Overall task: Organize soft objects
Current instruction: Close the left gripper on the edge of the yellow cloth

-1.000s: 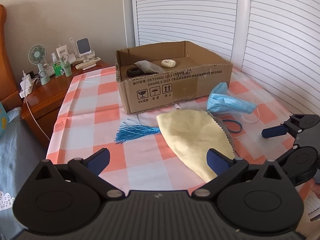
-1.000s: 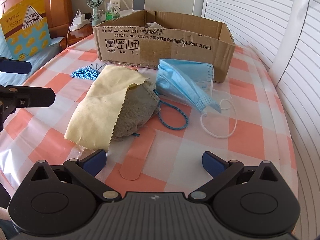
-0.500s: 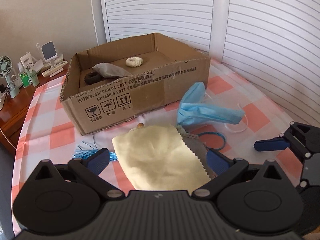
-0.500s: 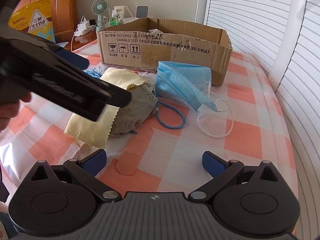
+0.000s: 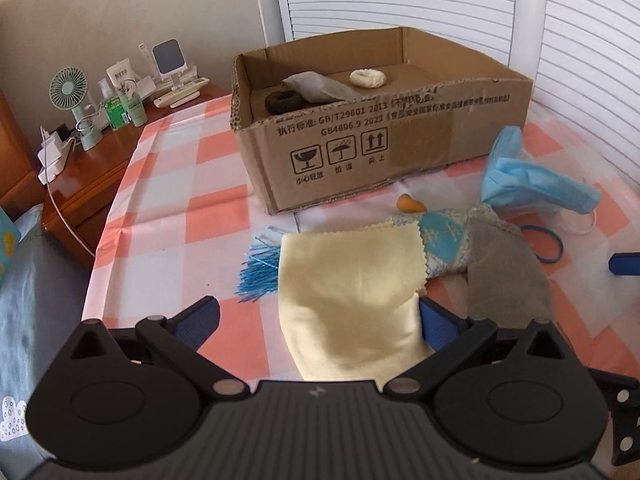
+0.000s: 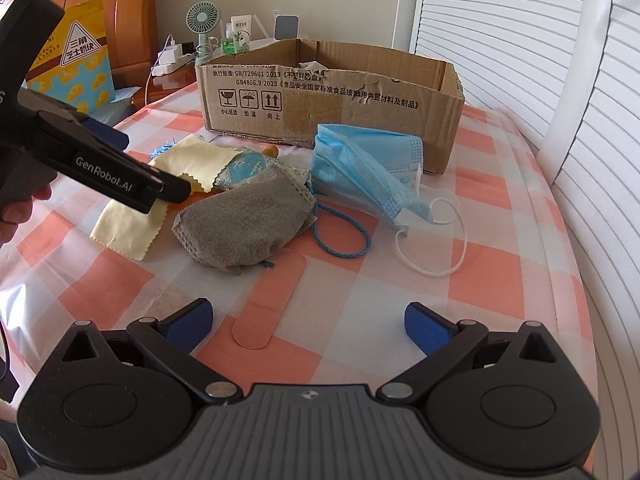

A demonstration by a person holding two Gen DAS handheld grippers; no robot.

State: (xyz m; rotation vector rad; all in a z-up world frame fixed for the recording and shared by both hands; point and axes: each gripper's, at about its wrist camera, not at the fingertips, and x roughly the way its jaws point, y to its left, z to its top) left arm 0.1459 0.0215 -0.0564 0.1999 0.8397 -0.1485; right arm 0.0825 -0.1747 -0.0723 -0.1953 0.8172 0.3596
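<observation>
A pale yellow cloth [image 5: 352, 292] lies on the checked tablecloth and runs between the fingers of my open left gripper [image 5: 318, 320]. In the right wrist view the left gripper [image 6: 160, 190] hangs over the yellow cloth [image 6: 132, 224]. Beside it lie a grey mesh pouch [image 6: 244, 220], a blue patterned piece [image 5: 440, 236], a blue tassel [image 5: 258, 272] and a blue face mask [image 6: 368, 172]. The open cardboard box [image 5: 360, 148] holds a grey cloth, a dark ring and a white ring. My right gripper [image 6: 308, 320] is open and empty above a sticking plaster [image 6: 268, 308].
A wooden nightstand [image 5: 84, 168] at the left holds a small fan, bottles and a charger. White slatted doors [image 5: 580, 40] stand behind and right of the table. A yellow snack bag [image 6: 72, 68] leans on the headboard. A blue cord loop [image 6: 340, 240] lies by the pouch.
My left gripper has moved forward and down over the yellow cloth, which now lies between its fingers. The yellow cloth has shifted off the grey pouch. My right gripper has barely moved.
</observation>
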